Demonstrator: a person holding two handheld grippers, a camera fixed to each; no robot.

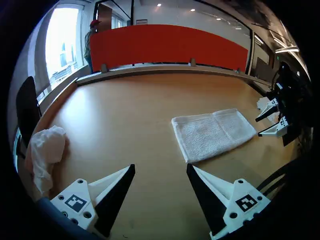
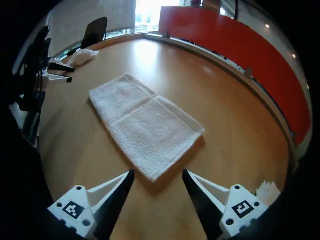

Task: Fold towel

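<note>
Towel (image 1: 214,134) lies flat on the wooden table (image 1: 132,112), a pale rectangle with a crease across its middle.

In the left gripper view, a crumpled white cloth (image 1: 46,154) sits at the left table edge near a dark chair (image 1: 26,108). The left gripper (image 1: 160,168) is low over the table with its two fingers spread wide, pointing toward the red partition (image 1: 168,46) on the far side. The towel is ahead of it and off to the right, clear of both fingers. At the towel's right short end is the right gripper (image 1: 259,127), its fingers apart and its tips just beside that edge. The hand holding it is too dark to make out.

In the right gripper view, the left gripper (image 2: 72,75) is at the far left with its fingers parted, well apart from the towel (image 2: 144,124). The right gripper (image 2: 158,173) is low and near, its fingers apart. The towel's nearest corner lies just ahead of the gap between them; I cannot tell whether they touch. From that corner the towel's long axis runs away toward the far left, and its short edges slant across the view.
</note>
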